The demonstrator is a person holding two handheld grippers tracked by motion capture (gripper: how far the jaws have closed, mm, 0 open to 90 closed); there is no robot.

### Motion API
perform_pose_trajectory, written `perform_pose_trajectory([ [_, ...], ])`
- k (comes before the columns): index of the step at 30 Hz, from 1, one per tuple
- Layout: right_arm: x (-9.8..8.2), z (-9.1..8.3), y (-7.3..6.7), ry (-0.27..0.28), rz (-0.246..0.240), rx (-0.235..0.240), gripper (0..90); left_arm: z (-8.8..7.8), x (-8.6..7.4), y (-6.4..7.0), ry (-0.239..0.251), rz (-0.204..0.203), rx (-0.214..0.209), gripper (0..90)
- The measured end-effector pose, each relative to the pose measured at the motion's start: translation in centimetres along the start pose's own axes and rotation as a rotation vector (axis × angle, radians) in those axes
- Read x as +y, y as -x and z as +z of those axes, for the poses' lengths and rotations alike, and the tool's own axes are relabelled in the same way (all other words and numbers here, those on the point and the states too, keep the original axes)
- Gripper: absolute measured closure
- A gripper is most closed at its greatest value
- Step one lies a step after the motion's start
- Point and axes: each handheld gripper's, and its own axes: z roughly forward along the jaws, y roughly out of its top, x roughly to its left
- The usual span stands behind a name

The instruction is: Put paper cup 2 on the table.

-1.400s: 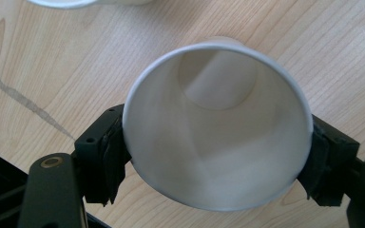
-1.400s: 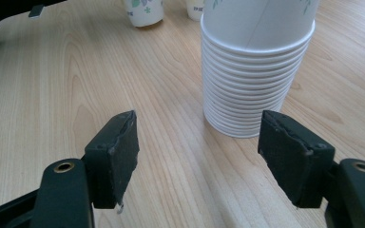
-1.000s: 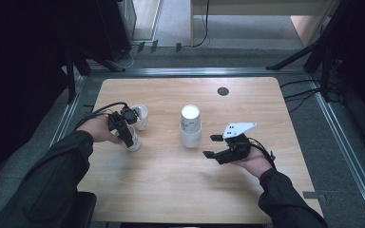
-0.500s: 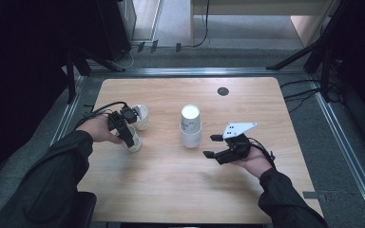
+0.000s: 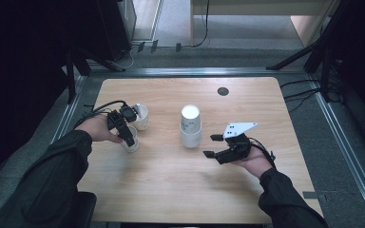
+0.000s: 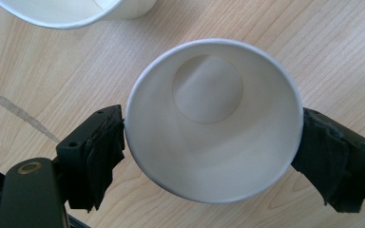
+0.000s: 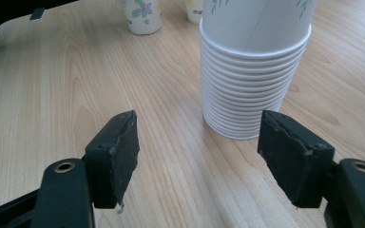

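Note:
A white paper cup (image 6: pixel 209 156) stands upright on the wooden table, its mouth toward the left gripper view's camera. My left gripper (image 6: pixel 214 137) is shut on it, one pad against each side of the rim. From above, that cup (image 5: pixel 132 144) sits at the table's left with the left gripper (image 5: pixel 127 135) over it. An upside-down stack of paper cups (image 5: pixel 190 126) stands mid-table. My right gripper (image 5: pixel 212 145) is open just right of the stack, nothing between its pads. In the right gripper view the stack (image 7: pixel 252 71) rises just beyond the open right gripper (image 7: pixel 199 142).
A second upright cup (image 5: pixel 140 117) stands just behind the held one, its rim (image 6: pixel 57 14) at the top of the left gripper view. Two flower-printed cups (image 7: pixel 142 14) show far off past the stack. A dark round grommet (image 5: pixel 223 91) sits near the table's back edge.

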Motion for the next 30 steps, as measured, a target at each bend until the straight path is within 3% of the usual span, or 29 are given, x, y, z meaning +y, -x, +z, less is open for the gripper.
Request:
perform_pose_trajectory([
  [3,0.0,0.0,0.0,0.000,0.000,0.000,30.4,-0.1,-0.1,-0.1,0.008,-0.018,0.001,12.8],
  [13,0.0,0.0,0.0,0.003,0.000,-0.001,30.5,-0.8,-0.5,-0.1,0.031,-0.013,-0.025,12.4],
  [18,0.0,0.0,0.1,0.002,-0.001,0.001,30.5,-1.1,-0.7,-0.2,0.045,-0.033,-0.023,10.6],
  [24,0.0,0.0,0.1,0.000,0.000,-0.001,30.5,-1.9,-1.1,-0.6,0.075,-0.045,-0.045,10.5],
  [30,0.0,-0.1,0.1,0.003,0.001,-0.002,30.5,-2.6,-1.8,-1.0,0.109,-0.048,-0.042,10.5],
])
